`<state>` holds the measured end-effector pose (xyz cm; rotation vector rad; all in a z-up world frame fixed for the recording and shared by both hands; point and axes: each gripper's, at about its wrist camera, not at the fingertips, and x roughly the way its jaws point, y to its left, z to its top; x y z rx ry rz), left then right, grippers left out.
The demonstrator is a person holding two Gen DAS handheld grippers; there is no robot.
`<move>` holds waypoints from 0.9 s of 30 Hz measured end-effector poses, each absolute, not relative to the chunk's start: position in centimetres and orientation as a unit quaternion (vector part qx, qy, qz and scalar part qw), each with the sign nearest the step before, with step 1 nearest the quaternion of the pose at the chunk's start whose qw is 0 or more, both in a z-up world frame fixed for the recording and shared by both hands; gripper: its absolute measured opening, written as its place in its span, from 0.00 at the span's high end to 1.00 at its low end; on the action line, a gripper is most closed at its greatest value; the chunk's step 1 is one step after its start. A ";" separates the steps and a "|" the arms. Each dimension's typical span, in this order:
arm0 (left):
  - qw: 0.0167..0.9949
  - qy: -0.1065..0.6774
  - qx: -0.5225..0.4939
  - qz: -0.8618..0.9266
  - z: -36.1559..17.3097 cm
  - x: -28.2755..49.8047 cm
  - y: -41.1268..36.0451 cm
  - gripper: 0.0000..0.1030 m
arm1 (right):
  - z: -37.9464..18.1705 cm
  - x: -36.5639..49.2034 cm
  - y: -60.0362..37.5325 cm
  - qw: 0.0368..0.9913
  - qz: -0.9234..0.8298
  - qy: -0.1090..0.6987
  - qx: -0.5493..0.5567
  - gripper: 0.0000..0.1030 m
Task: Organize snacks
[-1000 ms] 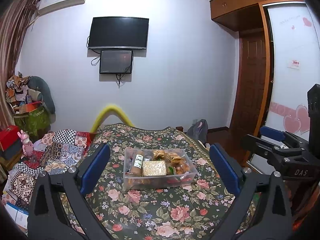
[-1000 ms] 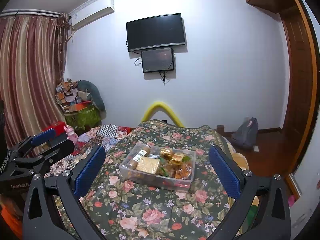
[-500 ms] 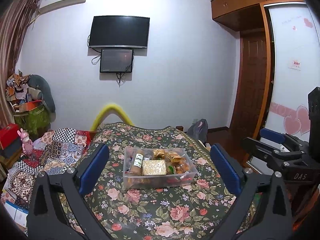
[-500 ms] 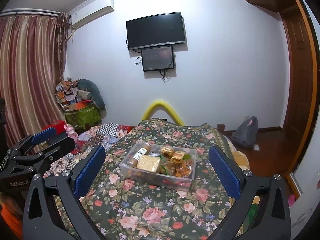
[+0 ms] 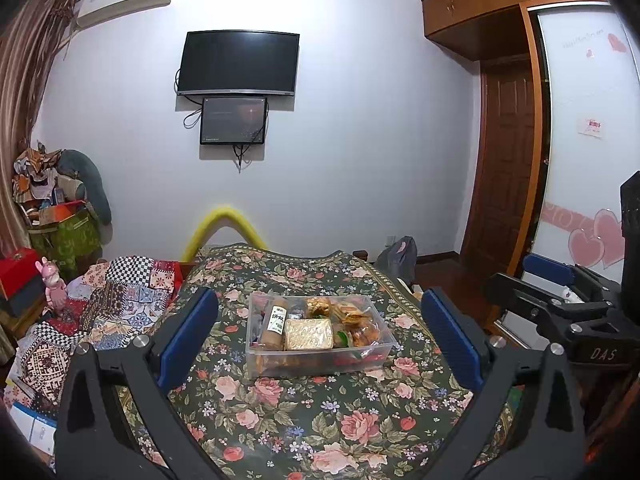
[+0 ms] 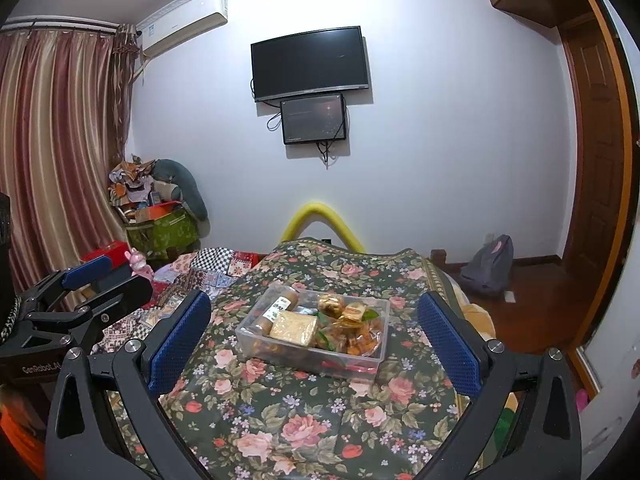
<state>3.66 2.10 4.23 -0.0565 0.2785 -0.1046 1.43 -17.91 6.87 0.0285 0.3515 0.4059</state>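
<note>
- A clear plastic box [image 5: 320, 344] of snacks sits at the centre of both views, on a table [image 5: 304, 420] covered with a dark cloth printed with roses.
- In the left wrist view the box lies with its long axis across the frame; in the right wrist view [image 6: 314, 334] it runs from upper left to lower right.
- One gold foil-wrapped block [image 5: 309, 334] lies flat in the middle of the box; one brown roll with a white label [image 5: 276, 326] lies on its left, pointing away from the camera.
- The right half of the box holds a pile of small gold and orange wrapped pieces [image 5: 356, 322], too jumbled to count.
- The left gripper [image 5: 320, 338] has its jaws spread wide and empty, framing the box without touching it.
- The right gripper [image 6: 314, 334] likewise has its jaws wide apart, holding nothing.
</note>
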 end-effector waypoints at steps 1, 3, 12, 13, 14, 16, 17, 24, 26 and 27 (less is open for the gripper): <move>0.989 0.138 -0.028 -0.053 4.2 3.7 2.1 0.00 | 6.9 1.4 -18.0 0.964 0.200 0.174 0.014 0.00; 0.988 0.138 -0.028 -0.056 4.2 3.7 2.1 0.00 | 7.0 1.5 -18.0 0.964 0.200 0.174 0.015 0.00; 0.988 0.140 -0.021 -0.061 4.1 3.8 1.9 0.00 | 6.9 1.4 -17.9 0.965 0.197 0.174 0.014 0.00; 0.988 0.140 -0.022 -0.062 4.1 3.8 2.0 0.00 | 7.0 1.4 -17.8 0.965 0.197 0.174 0.014 0.00; 0.988 0.141 -0.022 -0.064 4.0 3.8 2.0 0.00 | 7.0 1.4 -17.8 0.965 0.197 0.173 0.013 0.00; 0.987 0.143 -0.024 -0.064 4.0 3.8 2.0 0.00 | 7.0 1.4 -17.8 0.965 0.196 0.173 0.012 0.00; 0.987 0.144 -0.024 -0.066 4.0 3.9 2.0 0.00 | 7.0 1.3 -17.7 0.965 0.196 0.173 0.012 0.00; 0.987 0.145 -0.021 -0.067 3.9 3.8 1.9 0.00 | 6.8 1.2 -17.8 0.965 0.194 0.176 0.015 0.00; 0.987 0.146 -0.022 -0.067 3.9 3.8 1.8 0.00 | 6.7 1.3 -17.9 0.965 0.193 0.176 0.015 0.00; 0.987 0.146 -0.021 -0.068 3.8 3.8 1.8 0.00 | 6.7 1.3 -17.9 0.965 0.192 0.177 0.016 0.00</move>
